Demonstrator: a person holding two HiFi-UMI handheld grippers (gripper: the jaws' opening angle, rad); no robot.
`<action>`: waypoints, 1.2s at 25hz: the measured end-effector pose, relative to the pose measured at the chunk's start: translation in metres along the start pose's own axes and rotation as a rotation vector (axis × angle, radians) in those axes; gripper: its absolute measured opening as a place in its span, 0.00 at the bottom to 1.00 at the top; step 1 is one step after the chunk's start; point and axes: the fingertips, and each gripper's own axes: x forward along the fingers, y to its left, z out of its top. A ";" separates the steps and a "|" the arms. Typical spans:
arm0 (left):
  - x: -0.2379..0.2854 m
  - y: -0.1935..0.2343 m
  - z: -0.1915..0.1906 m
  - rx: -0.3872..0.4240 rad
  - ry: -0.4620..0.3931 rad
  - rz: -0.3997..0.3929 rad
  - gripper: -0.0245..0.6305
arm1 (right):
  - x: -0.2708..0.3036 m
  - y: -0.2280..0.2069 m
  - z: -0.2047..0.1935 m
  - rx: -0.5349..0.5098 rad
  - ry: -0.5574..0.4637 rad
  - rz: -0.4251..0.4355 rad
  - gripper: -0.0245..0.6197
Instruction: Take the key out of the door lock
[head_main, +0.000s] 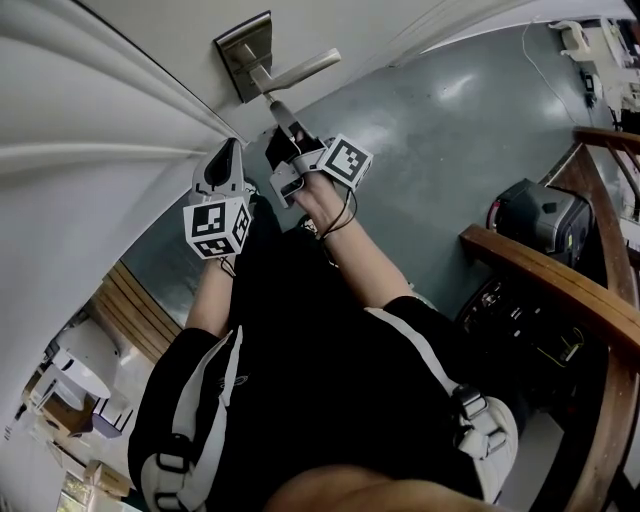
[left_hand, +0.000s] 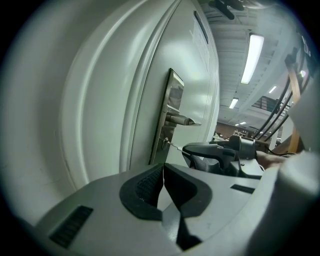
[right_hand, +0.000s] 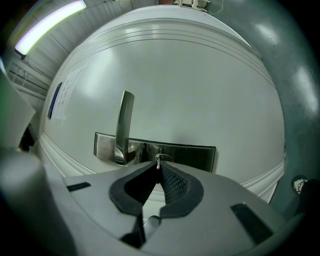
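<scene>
left tongs closed, empty | right tongs clamp key | key in lock

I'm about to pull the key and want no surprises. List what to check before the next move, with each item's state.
1. Grip: right hand-held gripper shut on key: ok.
2. Key seated in lock plate: ok.
3. Key turned to its pull-out position: cannot tell.
4. Right hand-held gripper in line with the key, for a straight pull: looks ok.
5. Handle beside the jaws, not touching them: ok.
6. Left hand-held gripper shut, empty and apart from the key: ok.
</scene>
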 end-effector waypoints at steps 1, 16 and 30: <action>-0.001 0.000 0.000 0.000 0.000 0.002 0.07 | 0.000 0.000 0.000 0.000 0.000 -0.001 0.08; -0.006 -0.002 -0.006 -0.011 0.000 0.010 0.07 | -0.020 -0.006 -0.006 -0.049 0.018 -0.028 0.08; -0.017 -0.019 -0.017 -0.016 0.014 -0.001 0.07 | -0.072 -0.005 -0.013 -0.188 0.073 -0.055 0.09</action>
